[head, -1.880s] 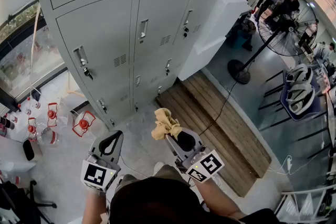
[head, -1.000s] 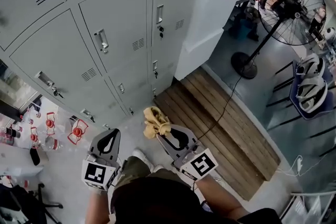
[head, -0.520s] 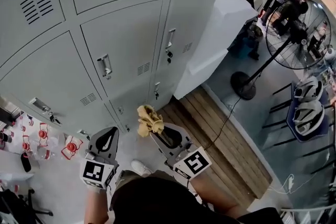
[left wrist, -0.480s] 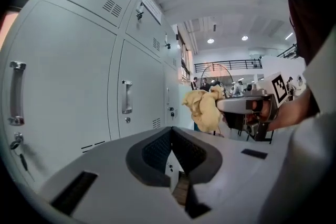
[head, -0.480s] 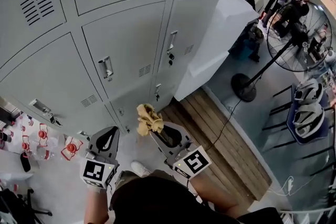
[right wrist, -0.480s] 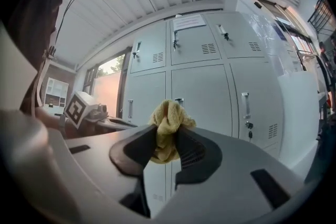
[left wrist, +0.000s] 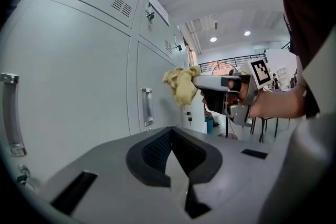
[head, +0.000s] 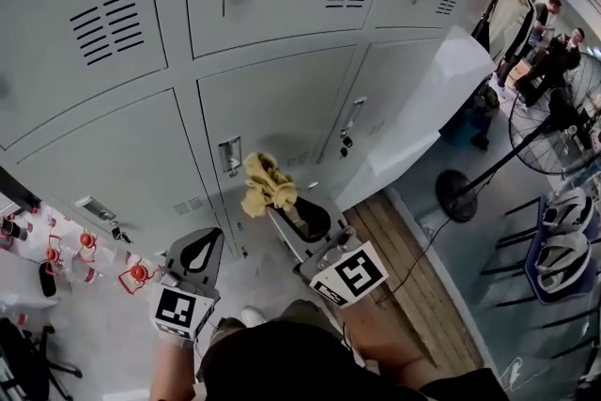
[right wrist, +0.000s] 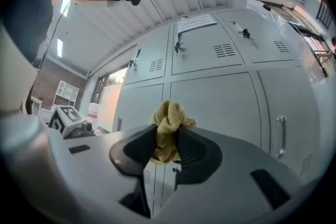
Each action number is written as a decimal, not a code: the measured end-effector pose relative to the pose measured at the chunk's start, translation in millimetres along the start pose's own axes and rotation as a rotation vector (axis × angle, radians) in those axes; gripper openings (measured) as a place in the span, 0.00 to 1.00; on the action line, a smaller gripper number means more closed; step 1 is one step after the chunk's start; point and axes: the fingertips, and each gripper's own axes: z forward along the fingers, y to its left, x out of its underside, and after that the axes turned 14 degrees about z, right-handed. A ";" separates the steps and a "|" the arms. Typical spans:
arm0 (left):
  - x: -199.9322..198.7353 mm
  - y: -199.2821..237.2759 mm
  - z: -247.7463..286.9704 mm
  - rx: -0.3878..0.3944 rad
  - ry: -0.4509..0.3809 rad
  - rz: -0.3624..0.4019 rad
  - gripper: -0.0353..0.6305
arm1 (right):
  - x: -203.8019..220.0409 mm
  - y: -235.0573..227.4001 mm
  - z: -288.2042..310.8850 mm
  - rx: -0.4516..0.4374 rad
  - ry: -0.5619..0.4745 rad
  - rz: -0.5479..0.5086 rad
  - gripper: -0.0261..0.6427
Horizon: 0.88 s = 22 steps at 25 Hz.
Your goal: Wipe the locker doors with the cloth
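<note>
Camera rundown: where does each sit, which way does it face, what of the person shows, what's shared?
Head view: on the head, steeply down at locker doors; shows head top, left gripper, right gripper clamping cloth.
Left gripper view: on left gripper, along shut jaws beside the doors; shows right gripper, hand.
Right gripper view: on right gripper, toward doors; shows left gripper.
Shared: cloth, doors.
</note>
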 end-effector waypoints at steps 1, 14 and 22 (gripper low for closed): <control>-0.8 4.5 -0.6 -0.012 0.000 0.000 0.07 | -8.0 -0.3 8.9 -0.012 -0.010 -0.012 0.22; -13.0 34.4 -7.6 -0.211 0.024 -0.054 0.07 | -91.6 -1.8 81.5 -0.161 -0.094 -0.088 0.22; -12.8 29.2 -0.7 -0.293 0.051 -0.074 0.07 | -109.0 1.3 105.8 -0.222 -0.083 -0.063 0.22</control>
